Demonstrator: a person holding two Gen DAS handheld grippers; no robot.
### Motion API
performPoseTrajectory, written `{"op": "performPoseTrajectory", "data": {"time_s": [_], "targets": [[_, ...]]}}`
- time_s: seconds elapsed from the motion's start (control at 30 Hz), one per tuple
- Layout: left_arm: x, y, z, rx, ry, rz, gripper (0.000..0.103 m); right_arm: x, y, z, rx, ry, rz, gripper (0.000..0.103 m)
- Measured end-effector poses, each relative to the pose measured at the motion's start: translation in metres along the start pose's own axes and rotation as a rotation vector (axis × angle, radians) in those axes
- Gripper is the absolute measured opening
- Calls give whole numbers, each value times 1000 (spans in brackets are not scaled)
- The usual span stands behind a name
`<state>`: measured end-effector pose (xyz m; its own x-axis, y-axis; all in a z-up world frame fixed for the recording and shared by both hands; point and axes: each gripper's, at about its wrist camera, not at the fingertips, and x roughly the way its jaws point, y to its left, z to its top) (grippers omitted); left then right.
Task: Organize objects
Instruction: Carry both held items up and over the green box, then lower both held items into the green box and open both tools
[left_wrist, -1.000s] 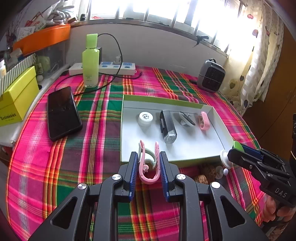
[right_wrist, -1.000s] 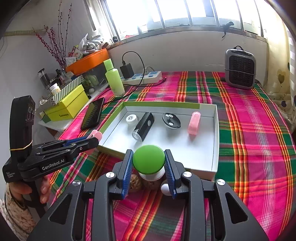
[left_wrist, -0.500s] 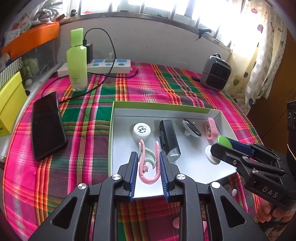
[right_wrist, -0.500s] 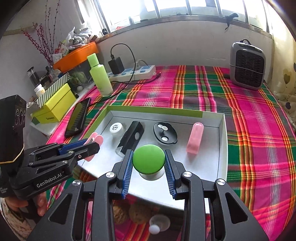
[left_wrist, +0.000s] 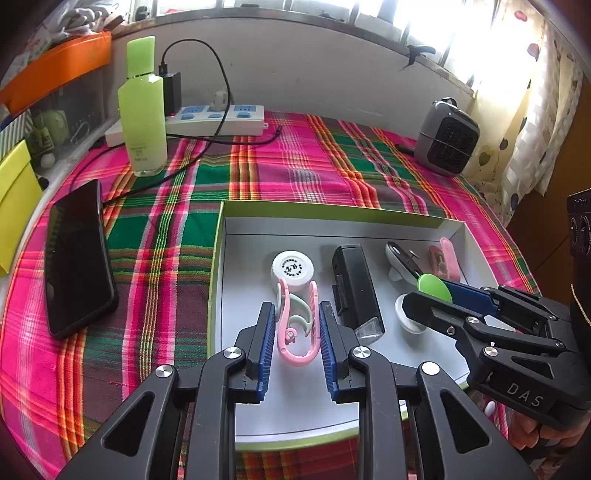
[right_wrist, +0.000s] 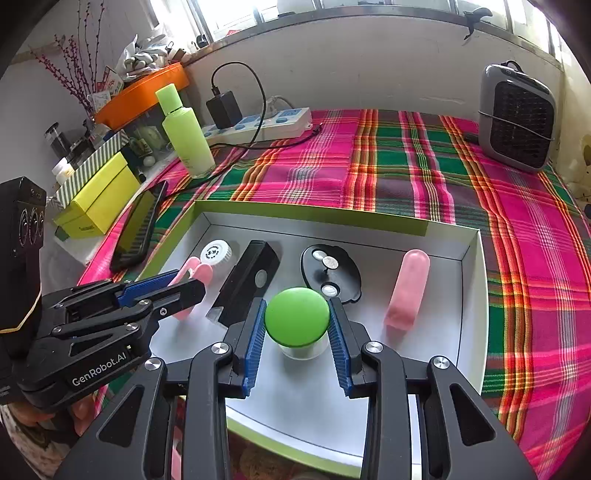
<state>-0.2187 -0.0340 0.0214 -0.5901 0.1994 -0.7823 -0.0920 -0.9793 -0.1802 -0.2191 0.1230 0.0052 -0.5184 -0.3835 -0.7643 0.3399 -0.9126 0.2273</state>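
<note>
Both tongs clenched on small items, held over the shallow white tray with a green rim.

The left tongs (left_wrist: 297, 325) grip a pink plastic U-shaped clip with pale green hooks (left_wrist: 298, 325) between their blue pads, just this side of a white round cap with printed label (left_wrist: 292, 268); the right tongs (right_wrist: 297, 328) clamp a white jar with a round green lid (right_wrist: 297, 316), above the tray (right_wrist: 471, 295) floor near its front rim. Inside the tray lie also a black rectangular device (right_wrist: 248, 280), a black oval piece with silver discs (right_wrist: 330, 273) and a pink translucent capsule-shaped case (right_wrist: 408, 286). On the pink-and-green plaid tabletop (left_wrist: 295, 162) stand a lime green bottle (left_wrist: 142, 110), a black phone (left_wrist: 77, 258), a white power strip (left_wrist: 214, 120) and a grey heater (left_wrist: 445, 138). Only the right wrist view shows a yellow box (right_wrist: 99, 199) and the left hand (right_wrist: 79, 410).
</note>
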Motion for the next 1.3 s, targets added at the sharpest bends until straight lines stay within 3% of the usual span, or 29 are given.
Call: {"op": "performPoseTrajectory", "data": {"time_s": [0.93, 1.3], "targets": [[12, -7, 8, 31, 0, 24, 22, 14, 1, 4, -41, 12, -43, 35], [8, -7, 6, 26, -1, 20, 36, 8, 4, 2, -51, 0, -56, 35]]}}
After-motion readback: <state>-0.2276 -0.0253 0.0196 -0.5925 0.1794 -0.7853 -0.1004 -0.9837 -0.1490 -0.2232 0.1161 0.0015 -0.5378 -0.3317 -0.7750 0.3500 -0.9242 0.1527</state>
